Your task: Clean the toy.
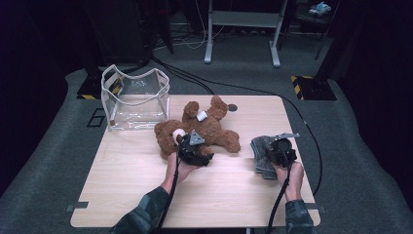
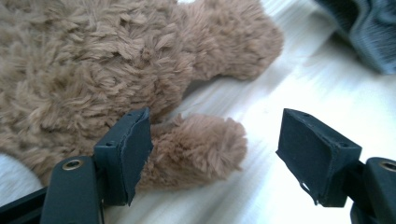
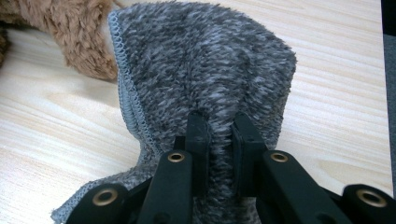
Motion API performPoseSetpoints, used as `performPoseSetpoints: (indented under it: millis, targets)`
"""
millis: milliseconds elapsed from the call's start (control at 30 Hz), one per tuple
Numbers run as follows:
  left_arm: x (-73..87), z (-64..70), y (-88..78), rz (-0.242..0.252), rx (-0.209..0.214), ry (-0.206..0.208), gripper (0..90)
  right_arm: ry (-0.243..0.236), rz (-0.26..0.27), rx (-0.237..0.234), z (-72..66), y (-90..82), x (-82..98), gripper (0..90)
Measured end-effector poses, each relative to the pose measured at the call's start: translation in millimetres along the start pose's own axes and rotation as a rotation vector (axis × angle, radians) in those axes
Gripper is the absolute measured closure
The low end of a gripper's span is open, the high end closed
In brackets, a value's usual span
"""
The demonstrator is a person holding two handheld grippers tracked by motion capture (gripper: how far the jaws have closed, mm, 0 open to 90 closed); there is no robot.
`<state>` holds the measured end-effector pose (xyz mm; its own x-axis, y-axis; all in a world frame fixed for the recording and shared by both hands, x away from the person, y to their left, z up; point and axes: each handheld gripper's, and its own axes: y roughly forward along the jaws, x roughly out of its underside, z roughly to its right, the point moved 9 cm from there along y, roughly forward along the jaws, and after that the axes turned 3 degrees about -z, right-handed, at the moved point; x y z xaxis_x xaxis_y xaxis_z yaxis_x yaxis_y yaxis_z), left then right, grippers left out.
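Observation:
A brown teddy bear [image 1: 207, 127] lies in the middle of the wooden table [image 1: 126, 195], with white tags on its limbs. My left gripper [image 1: 189, 146] is at the bear's near side. In the left gripper view its jaws [image 2: 215, 135] stand open around one furry paw [image 2: 205, 149]; the paw lies against the left pad and a gap separates it from the right one. My right gripper [image 1: 278, 152] is at the right, shut on a fold of grey fleece cloth [image 1: 260, 155]. The cloth [image 3: 201, 56] rises above the pinching jaws [image 3: 219, 126], with a bear limb [image 3: 74, 37] beyond.
A clear plastic bag [image 1: 136, 100] with white trim stands open at the table's back left corner. Black cables trail from both grippers off the near edge and across the grey floor. A white desk frame [image 1: 243, 29] stands farther back.

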<state>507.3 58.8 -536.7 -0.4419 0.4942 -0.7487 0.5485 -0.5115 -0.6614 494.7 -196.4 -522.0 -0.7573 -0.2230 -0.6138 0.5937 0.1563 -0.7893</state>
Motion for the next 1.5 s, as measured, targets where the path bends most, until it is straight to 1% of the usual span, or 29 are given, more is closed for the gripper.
performPoseSetpoints:
  millis: [67,133,200,233,267,367,467,533,567,633,667,733,800,833,867,933,967,1033,1100,1167,1200,1233,1267,1300,1333,1400,1433,1467,1500]
  targets:
    - [2.8,1.8,6.9,-0.024,-0.028,0.019,26.2,0.009,-0.001,0.000,-0.4,-0.1,0.2,79.8]
    - [6.2,3.0,12.1,-0.045,-0.032,0.033,30.8,0.010,-0.002,-0.002,-0.6,0.2,-0.1,79.8]
    - [8.3,1.6,16.2,-0.060,-0.054,0.038,39.7,0.006,0.001,-0.002,-0.6,0.5,-0.8,79.8]
    - [8.3,0.0,16.9,-0.056,-0.066,0.031,43.3,0.011,-0.001,-0.003,-1.0,0.5,-0.9,79.7]
    - [9.0,-1.7,17.2,-0.061,-0.069,0.035,51.4,0.009,-0.002,-0.004,-1.1,0.5,-0.8,79.7]
    - [11.9,-3.0,18.7,-0.072,-0.052,0.036,64.1,0.008,-0.001,-0.007,-0.9,0.8,-1.0,79.7]
    - [14.0,-4.7,17.9,-0.064,-0.033,0.040,73.5,0.010,-0.002,-0.002,0.2,0.9,-0.9,79.8]
    - [15.6,-5.2,15.5,-0.048,-0.009,0.037,76.7,0.008,-0.003,-0.001,0.4,0.7,-0.8,79.7]
    - [17.5,-5.1,12.5,-0.049,0.010,0.055,77.6,0.004,0.000,-0.005,0.4,0.7,-1.1,79.7]
    - [21.6,-3.9,7.9,-0.042,0.039,0.046,78.8,0.004,0.001,-0.004,0.9,0.7,-1.2,79.8]
    - [22.5,-2.2,5.7,-0.024,0.057,0.043,78.9,0.003,0.001,0.000,1.5,0.9,-1.2,79.8]
    - [26.4,-1.2,0.8,-0.028,0.076,0.043,79.0,0.003,0.000,0.000,1.5,1.1,-1.1,79.8]
    - [27.8,-1.6,-1.8,-0.018,0.080,0.039,76.4,0.002,-0.002,-0.004,0.7,1.1,-1.1,79.8]
    - [27.4,-1.3,-3.1,-0.012,0.086,0.024,71.9,0.002,0.000,0.000,0.8,1.3,-1.6,79.8]
    - [26.1,-0.7,-5.8,-0.005,0.090,0.013,64.3,0.007,-0.005,-0.005,-0.4,0.8,-1.6,79.8]
    - [22.8,0.6,-13.6,0.010,0.051,0.013,51.5,0.010,-0.005,-0.002,-0.9,0.1,-2.4,79.7]
    - [20.8,2.6,-18.4,0.030,0.049,0.008,46.2,0.003,-0.001,-0.003,-0.7,0.4,-3.0,79.7]
    - [18.1,1.9,-29.4,0.054,0.002,0.012,39.3,-0.003,0.002,-0.002,-0.3,0.4,-3.7,79.8]
    - [15.9,-0.7,-41.6,0.084,-0.023,0.008,35.2,-0.002,0.003,0.000,0.2,-0.1,-3.9,79.8]
    - [14.6,-8.6,-53.5,0.105,-0.073,-0.007,30.8,-0.001,0.004,-0.003,0.4,-0.2,-3.9,79.7]
    - [13.8,-15.2,-59.6,0.121,-0.112,-0.018,29.7,0.001,0.003,-0.008,0.1,-0.3,-3.9,79.8]
    - [13.1,-21.0,-65.8,0.139,-0.130,-0.034,29.5,0.001,0.004,-0.007,0.1,-0.3,-3.8,79.7]
    - [13.6,-28.5,-71.4,0.129,-0.167,-0.044,27.6,0.001,0.004,-0.008,0.0,-0.2,-3.8,79.7]
    - [13.4,-36.7,-75.8,0.135,-0.211,-0.058,23.8,0.001,0.005,-0.007,0.0,-0.2,-3.8,79.8]
    - [13.0,-43.6,-79.9,0.149,-0.225,-0.075,23.0,0.002,0.004,-0.008,-0.2,-0.1,-3.9,79.7]
    - [13.8,-55.6,-85.2,0.149,-0.269,-0.089,21.1,0.005,0.004,-0.007,-0.9,-0.3,-4.4,79.7]
    - [14.2,-59.4,-86.2,0.147,-0.270,-0.101,20.1,0.003,0.004,-0.007,-1.2,-0.3,-4.9,79.7]
    - [15.1,-63.0,-85.6,0.129,-0.279,-0.103,19.3,0.007,0.003,-0.007,-1.7,-0.5,-5.3,79.7]
    - [16.5,-67.0,-84.2,0.113,-0.302,-0.108,16.7,0.000,0.007,-0.008,-1.9,0.1,-6.3,79.7]
